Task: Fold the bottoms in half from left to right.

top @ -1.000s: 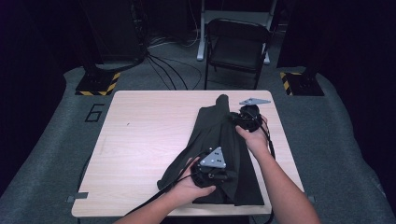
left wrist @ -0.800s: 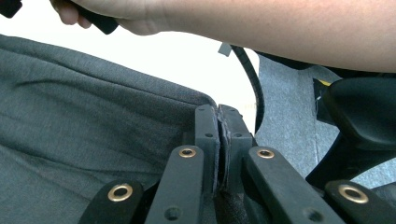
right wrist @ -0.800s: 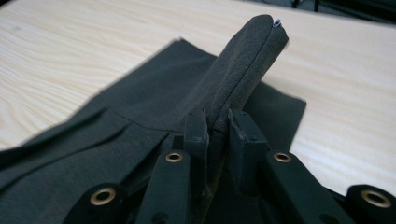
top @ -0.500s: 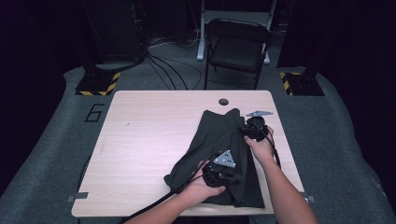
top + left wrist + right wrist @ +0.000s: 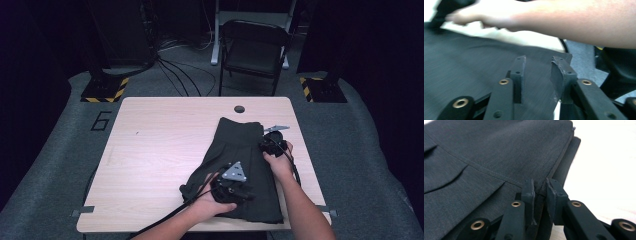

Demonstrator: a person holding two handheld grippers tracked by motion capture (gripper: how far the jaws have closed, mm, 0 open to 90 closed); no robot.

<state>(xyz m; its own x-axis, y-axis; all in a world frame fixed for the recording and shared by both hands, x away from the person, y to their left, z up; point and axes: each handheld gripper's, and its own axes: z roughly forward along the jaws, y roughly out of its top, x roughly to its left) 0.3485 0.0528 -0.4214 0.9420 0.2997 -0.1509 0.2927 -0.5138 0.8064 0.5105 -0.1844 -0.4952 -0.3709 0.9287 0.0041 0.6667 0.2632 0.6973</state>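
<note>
Your right gripper [image 5: 540, 195] pinches the folded dark grey woven garment's [image 5: 240, 150] edge, while your left gripper's [image 5: 537, 75] jaws, just opening, hold nothing.

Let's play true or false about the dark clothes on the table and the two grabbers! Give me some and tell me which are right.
1. The dark garment lies on the wooden table. True.
2. The right gripper pinches the garment's edge. True.
3. The left gripper squeezes cloth tight. False: its jaws have just been opening and stand apart over the fabric.
4. A folding chair stands behind the table. True.
5. The garment hangs over the chair. False: it lies flat on the table.
</note>
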